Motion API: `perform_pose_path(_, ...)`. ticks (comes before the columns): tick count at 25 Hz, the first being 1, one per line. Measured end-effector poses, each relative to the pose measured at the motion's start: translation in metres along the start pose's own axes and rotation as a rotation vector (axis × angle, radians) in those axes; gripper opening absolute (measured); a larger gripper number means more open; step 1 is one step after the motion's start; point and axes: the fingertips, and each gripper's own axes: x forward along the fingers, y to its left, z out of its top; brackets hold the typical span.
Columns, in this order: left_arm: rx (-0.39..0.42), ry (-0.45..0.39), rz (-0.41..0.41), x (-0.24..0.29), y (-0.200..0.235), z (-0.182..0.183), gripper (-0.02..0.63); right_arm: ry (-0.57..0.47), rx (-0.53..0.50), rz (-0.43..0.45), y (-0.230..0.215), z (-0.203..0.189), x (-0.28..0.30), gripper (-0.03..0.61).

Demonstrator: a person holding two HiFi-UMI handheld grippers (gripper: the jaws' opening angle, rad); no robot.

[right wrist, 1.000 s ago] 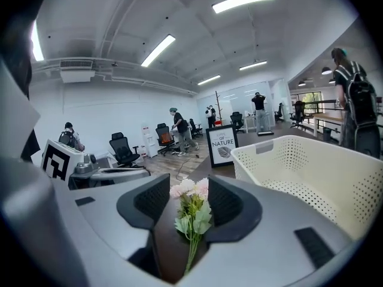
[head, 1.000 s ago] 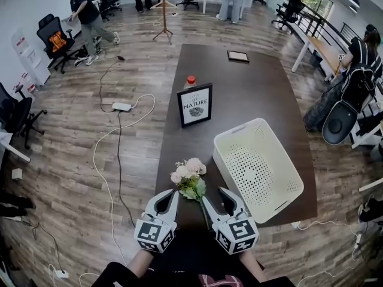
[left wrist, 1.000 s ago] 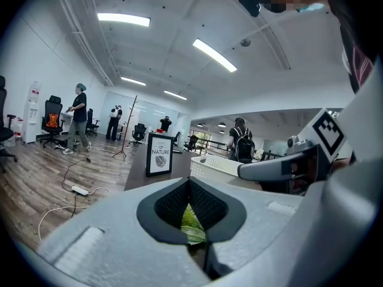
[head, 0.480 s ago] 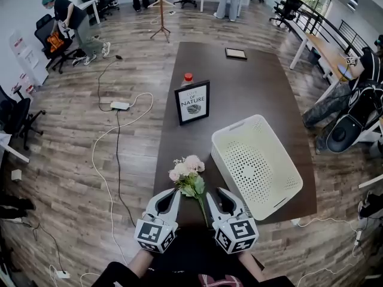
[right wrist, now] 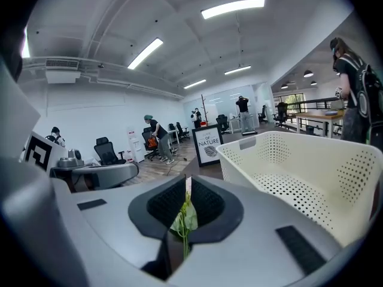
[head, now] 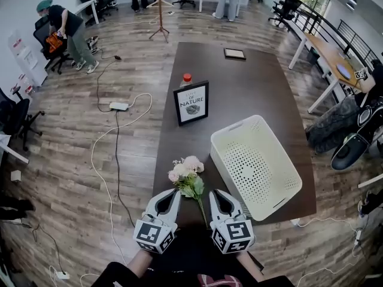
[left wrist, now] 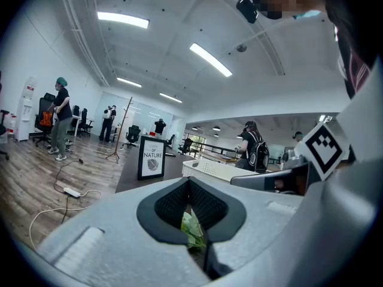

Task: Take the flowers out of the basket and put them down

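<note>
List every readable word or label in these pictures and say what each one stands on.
"OF NATURE": on the sign standing on the table.
The smaller line above those words on the sign is too blurred to read.
The far frame is too small to read.

Pale pink and cream flowers (head: 187,167) with green leaves and a green stem lie on a dark brown table (head: 251,88). The basket (head: 224,163) is creamy white, dotted all over with small holes. A black-framed sign (head: 192,103) has a white face, dark lettering and what looks like a dark leaf print. A bottle (head: 188,78) has a red cap. The floor (head: 60,148) is grey-brown wood planks.
</note>
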Motion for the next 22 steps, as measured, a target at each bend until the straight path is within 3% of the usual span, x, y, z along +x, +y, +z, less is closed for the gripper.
perform_pose_path(3,0.004,0.003,-0.001,0.0012,-0.0007,0.0,0.008,-0.005,0.004,-0.005,-0.0031,0.0,-0.0005,0.008)
perform_pose_path(22,0.02,0.0,-0.025,0.009,-0.0064,0.0026,0.008,-0.032,-0.06,-0.031,-0.0079,0.0044,0.0001,0.005)
